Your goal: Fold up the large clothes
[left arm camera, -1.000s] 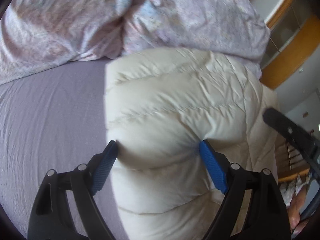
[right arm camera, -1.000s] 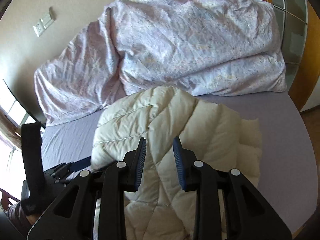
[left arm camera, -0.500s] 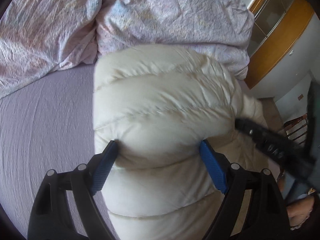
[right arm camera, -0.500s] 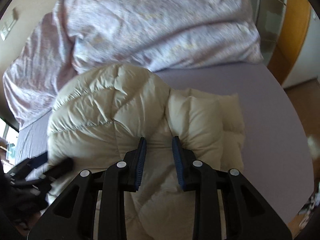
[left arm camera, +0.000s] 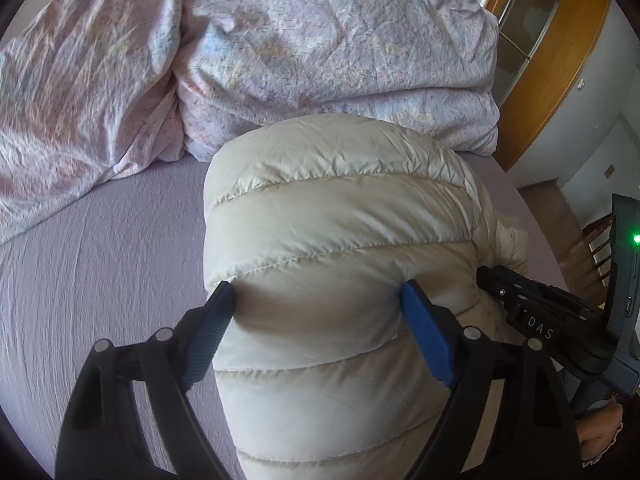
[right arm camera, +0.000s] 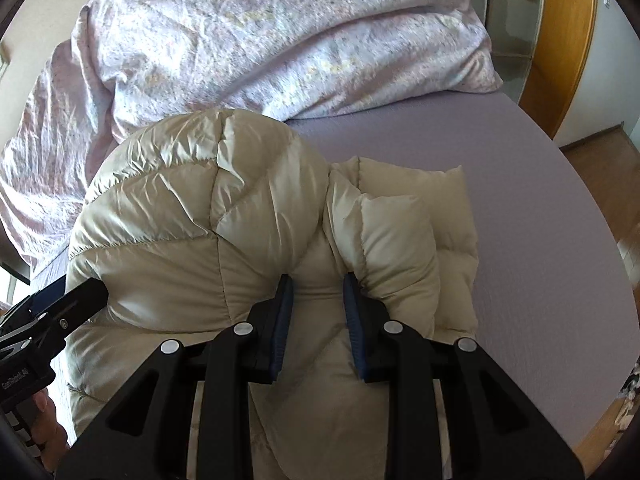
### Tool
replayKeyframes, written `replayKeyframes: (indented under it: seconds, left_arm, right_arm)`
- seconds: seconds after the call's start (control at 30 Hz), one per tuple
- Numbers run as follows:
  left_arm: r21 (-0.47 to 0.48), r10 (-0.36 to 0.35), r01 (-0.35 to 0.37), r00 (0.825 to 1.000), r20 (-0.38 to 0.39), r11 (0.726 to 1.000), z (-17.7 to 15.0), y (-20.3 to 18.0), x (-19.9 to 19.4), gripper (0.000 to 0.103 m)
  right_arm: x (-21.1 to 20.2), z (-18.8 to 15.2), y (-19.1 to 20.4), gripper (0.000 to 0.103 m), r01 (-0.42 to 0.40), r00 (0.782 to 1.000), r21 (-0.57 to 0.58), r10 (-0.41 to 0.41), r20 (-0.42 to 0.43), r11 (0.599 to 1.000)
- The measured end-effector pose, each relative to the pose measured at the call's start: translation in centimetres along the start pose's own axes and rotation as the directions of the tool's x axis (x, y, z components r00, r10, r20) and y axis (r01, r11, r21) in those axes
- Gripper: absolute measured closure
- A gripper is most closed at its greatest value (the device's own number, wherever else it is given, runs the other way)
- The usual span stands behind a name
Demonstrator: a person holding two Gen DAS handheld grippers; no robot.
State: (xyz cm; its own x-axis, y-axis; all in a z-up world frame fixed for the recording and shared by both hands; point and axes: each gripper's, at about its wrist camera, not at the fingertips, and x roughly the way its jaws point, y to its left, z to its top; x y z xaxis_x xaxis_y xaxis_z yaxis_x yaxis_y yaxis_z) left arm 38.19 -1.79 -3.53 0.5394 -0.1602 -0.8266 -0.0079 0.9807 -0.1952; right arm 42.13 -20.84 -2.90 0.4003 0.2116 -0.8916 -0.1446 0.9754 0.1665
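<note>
**Cream puffer jacket bunched on the bed, a gripper clamped on each side**

The bed with its smooth lilac fitted sheet point(left arm camera: 92, 264) fills most of both views and carries everything else. At its far end lies a crumpled pale pink and white patterned duvet point(left arm camera: 304, 52), heaped in two big folds that touch the sheet along their front edge. Behind the bed, on the right, stands a wardrobe with an orange-brown wooden frame and glass panels point(left arm camera: 560, 60).

The cream quilted puffer jacket point(left arm camera: 340, 216) rests on the sheet near the middle of the bed, just in front of the duvet. It is bunched into a rounded, puffy hump with stitched bands running across it; in the right wrist view a flatter quilted part point(right arm camera: 456, 216) spreads to the right of the hump onto the sheet.

The left gripper point(left arm camera: 318, 300) has its blue pads set wide apart and pressed into both sides of a thick roll of the jacket, which is dented where they bite. The right gripper point(right arm camera: 316, 292) stands much narrower, its dark blue pads squeezing a thin fold of the jacket in the valley between two bulges. Each gripper shows at the edge of the other's view, close beside the jacket.
</note>
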Motion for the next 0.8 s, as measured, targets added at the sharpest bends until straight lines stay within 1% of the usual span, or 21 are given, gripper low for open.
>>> replayKeyframes:
  seconds: [0.07,0.2,0.4,0.8]
  left_arm:
    - [0.013,0.007,-0.007,1.0,0.004,1.0,0.0,-0.3,0.3,0.018]
    - [0.038,0.022,-0.023,1.0,0.008,0.999,-0.3,-1.0,1.0,0.014]
    - [0.041,0.034,-0.033,0.999,-0.003,0.999,-0.8,-1.0,2.5,0.009]
    - [0.03,0.029,-0.029,0.999,-0.024,0.999,-1.4,-0.5,4.8,0.002]
  right_arm:
    - [0.1,0.0,-0.2,0.076,0.003,1.0,0.007,-0.003,-0.001,1.0]
    - [0.4,-0.2,-0.6,0.076,0.009,1.0,0.026,-0.009,-0.002,1.0]
    - [0.7,-0.5,-0.8,0.076,0.008,1.0,0.036,-0.008,0.008,0.999]
    - [1.7,-0.5,-1.2,0.076,0.0,1.0,0.035,-0.001,0.027,0.999]
